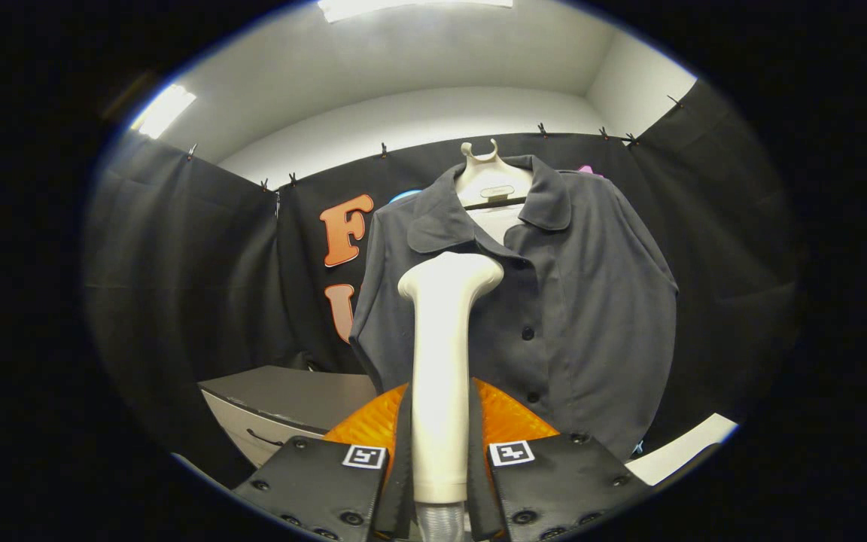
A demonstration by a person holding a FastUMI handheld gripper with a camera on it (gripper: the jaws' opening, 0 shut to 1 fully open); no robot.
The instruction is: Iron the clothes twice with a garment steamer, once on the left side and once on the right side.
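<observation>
the garment steamer (441,376) stands upright between your gripper (439,452) fingers, its pale handle running straight up from the near end of the view. both fingers press against the sides of the handle, one on the left and one on the right, so your claw is clamped on the steamer. a ribbed hose (439,521) leaves the bottom of the handle, right between the finger bases. the steamer's wide head (450,277) sits at the top, turned toward the shirt (554,301) and lying over the shirt's left chest area, just left of the button line; you cannot tell from here whether the head touches the cloth or stops just short.

the shirt is a dark grey, collared, short-sleeved one, hanging on a pale hanger (488,177) in front of the black cloth wall (177,263) on the far side. its collar is spread open and a row of dark buttons (527,333) runs down the front, to the right of the steamer handle. the shirt fills the space beyond your fingers, more to the right than to the left.

lower left, nearer to you than the wall, is a grey cabinet (283,406) with a handle on its front. lower right, a white ledge (682,450) shows beside the shirt's hem.
</observation>
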